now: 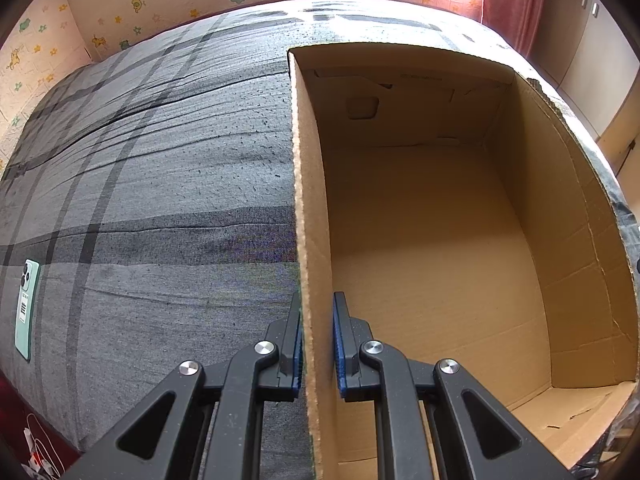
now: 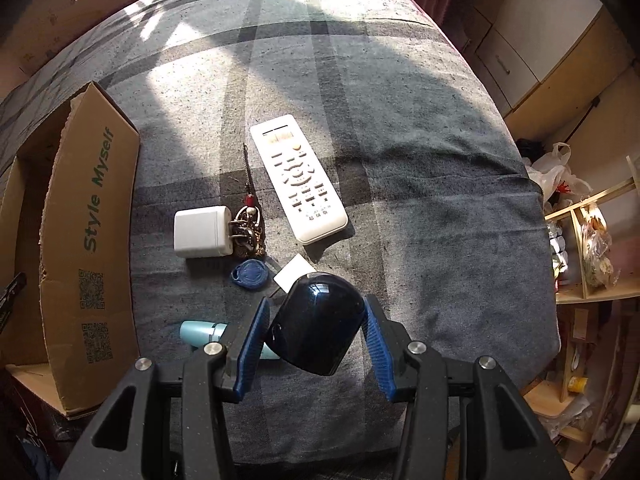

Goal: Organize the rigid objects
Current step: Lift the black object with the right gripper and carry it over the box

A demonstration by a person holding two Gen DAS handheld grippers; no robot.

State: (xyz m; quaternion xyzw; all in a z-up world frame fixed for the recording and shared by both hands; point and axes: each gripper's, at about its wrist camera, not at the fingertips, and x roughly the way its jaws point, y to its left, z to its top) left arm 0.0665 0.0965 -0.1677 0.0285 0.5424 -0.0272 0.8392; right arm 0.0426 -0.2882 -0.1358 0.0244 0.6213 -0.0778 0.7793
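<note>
Cardboard box (image 1: 420, 240) wall is clamped by the left gripper (image 1: 317, 336); a glossy dark mouse (image 2: 318, 326), pinched in the right gripper (image 2: 316, 340), awaits carrying boxward.

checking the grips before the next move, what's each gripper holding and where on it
The left gripper is clamped on the cardboard box's side wall, at its top edge. The right gripper holds a dark computer mouse by its two sides.
</note>
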